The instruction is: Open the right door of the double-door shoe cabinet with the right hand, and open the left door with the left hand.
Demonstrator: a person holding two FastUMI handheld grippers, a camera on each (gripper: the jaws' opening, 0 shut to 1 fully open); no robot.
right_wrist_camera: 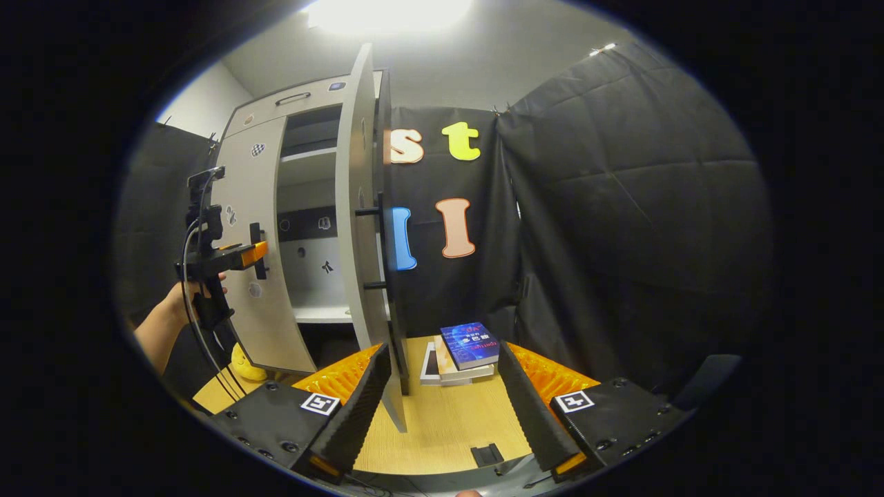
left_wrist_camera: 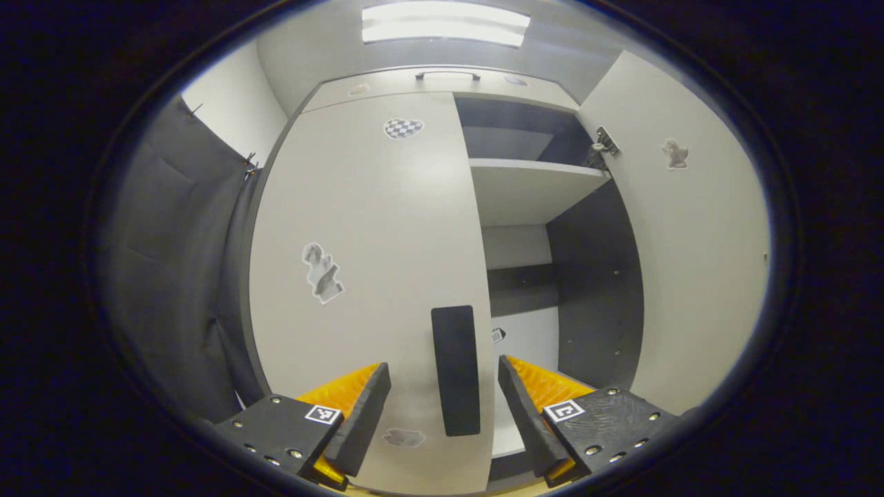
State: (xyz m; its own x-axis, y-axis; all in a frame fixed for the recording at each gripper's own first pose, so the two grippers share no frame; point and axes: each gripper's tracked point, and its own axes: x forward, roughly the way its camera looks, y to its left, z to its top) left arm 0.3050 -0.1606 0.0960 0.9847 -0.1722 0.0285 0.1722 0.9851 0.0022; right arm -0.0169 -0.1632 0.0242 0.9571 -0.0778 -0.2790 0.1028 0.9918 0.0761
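Note:
The pale left door [left_wrist_camera: 366,228] of the shoe cabinet is closed. Its black vertical handle [left_wrist_camera: 456,386] stands between the spread fingers of my left gripper [left_wrist_camera: 443,366], which is open. To the right, the right door [left_wrist_camera: 690,276] is swung wide, baring the shelves [left_wrist_camera: 532,186]. In the right gripper view that right door [right_wrist_camera: 356,207] shows edge-on with its bar handle [right_wrist_camera: 380,241] facing right. My right gripper [right_wrist_camera: 442,393] is open below it, the door's lower corner between its fingers without being pressed. A hand [right_wrist_camera: 166,324] holds the left gripper [right_wrist_camera: 257,254] at the left door [right_wrist_camera: 259,310].
A stack of books [right_wrist_camera: 466,348] lies on the wooden surface [right_wrist_camera: 449,428] just right of the open door. A yellow object [right_wrist_camera: 245,366] sits low beside the cabinet's left side. Black cloth [right_wrist_camera: 621,228] hangs close behind and to the right.

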